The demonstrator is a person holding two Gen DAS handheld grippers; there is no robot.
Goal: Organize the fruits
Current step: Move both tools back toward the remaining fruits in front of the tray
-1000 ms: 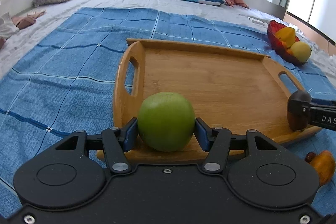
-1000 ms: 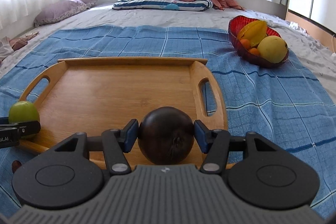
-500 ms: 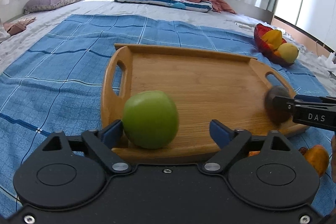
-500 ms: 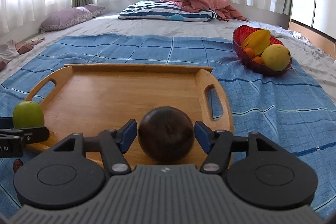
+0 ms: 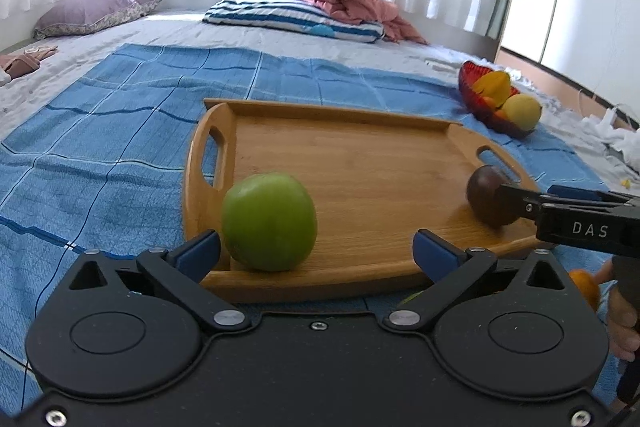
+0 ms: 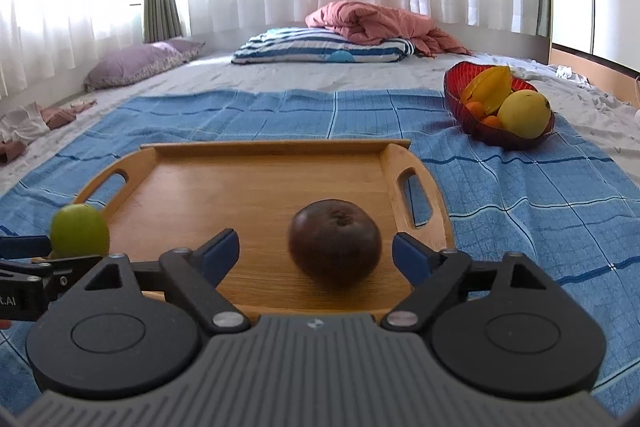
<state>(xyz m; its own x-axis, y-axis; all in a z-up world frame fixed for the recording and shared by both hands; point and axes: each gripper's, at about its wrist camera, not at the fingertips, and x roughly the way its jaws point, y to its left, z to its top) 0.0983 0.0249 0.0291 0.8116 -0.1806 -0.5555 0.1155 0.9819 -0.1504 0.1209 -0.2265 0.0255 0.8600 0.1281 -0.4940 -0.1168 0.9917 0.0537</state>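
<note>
A green apple (image 5: 269, 221) rests on the near left corner of the wooden tray (image 5: 360, 155). My left gripper (image 5: 316, 253) is open around it, its left pad close to the apple. A dark brown round fruit (image 6: 334, 247) sits on the tray's (image 6: 256, 183) near right part. My right gripper (image 6: 316, 253) is open, its pads apart from the fruit. The apple also shows in the right wrist view (image 6: 79, 231), and the brown fruit in the left wrist view (image 5: 486, 201).
A red bowl (image 6: 500, 137) with a starfruit, a yellow fruit and small oranges stands at the back right on the blue cloth (image 6: 520, 195). An orange fruit (image 5: 585, 287) lies right of the tray's front. Pillows and a pink blanket (image 6: 376, 23) lie far back.
Both grippers have opened and let go of their fruits. The apple and the brown fruit now rest on the tray, and both grippers have drawn back a little.
</note>
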